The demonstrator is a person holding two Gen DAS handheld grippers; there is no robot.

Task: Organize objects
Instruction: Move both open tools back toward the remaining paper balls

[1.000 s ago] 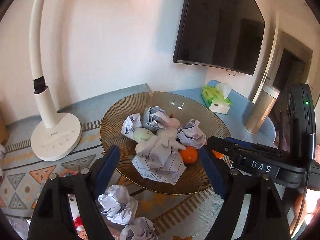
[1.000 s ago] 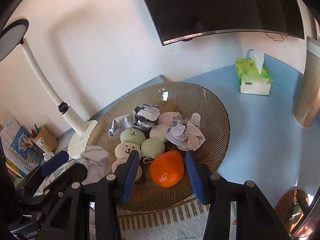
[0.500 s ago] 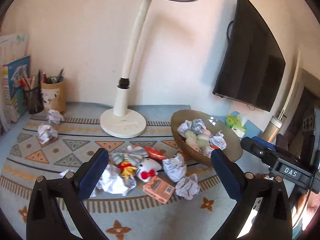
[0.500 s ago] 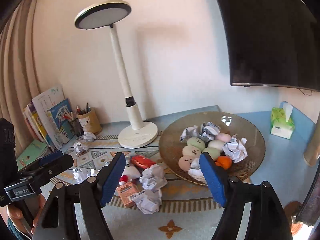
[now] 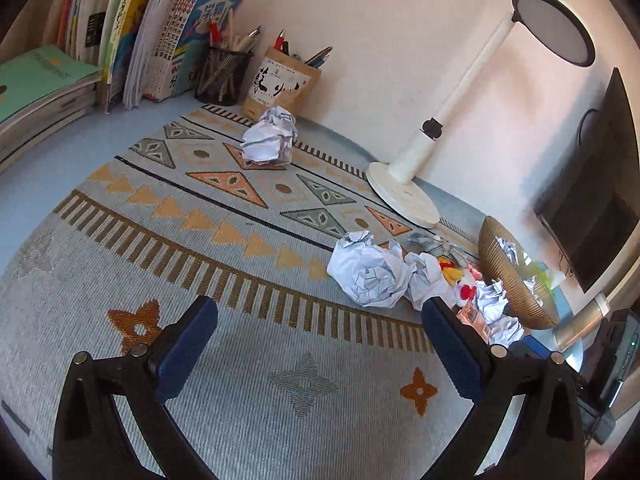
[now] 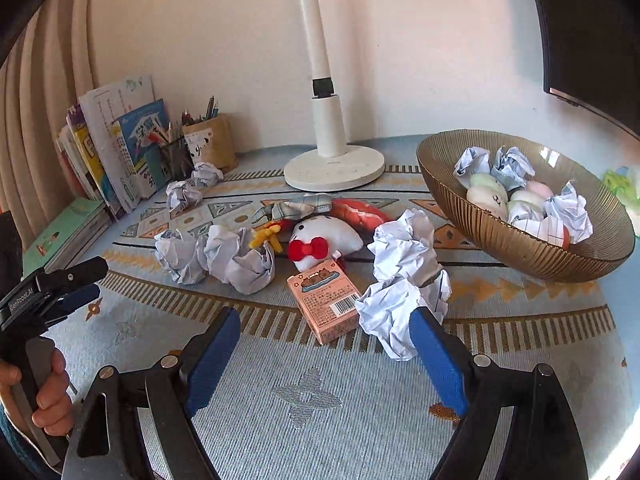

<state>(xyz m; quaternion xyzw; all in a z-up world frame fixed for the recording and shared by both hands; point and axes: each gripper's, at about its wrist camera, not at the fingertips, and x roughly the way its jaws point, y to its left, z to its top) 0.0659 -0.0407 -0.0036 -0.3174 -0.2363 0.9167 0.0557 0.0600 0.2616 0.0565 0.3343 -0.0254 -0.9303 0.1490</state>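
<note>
crumpled paper ball | touching right gripper finger | light, crushable; pinch mid-bulk | both grippers spread, empty; left gripper

Hand-held gripper: black arms, blue pads, silver screws.

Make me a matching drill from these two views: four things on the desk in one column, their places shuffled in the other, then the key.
Things
1. pink box
2. pastel plush balls
3. pens
4. books

Places
A. inside the amber glass bowl
B. standing against the wall at the desk's left end
C. flat on the patterned mat, just ahead of the right tongs
D. upright in the brown holder

Pairs: 1-C, 2-A, 3-D, 4-B
</note>
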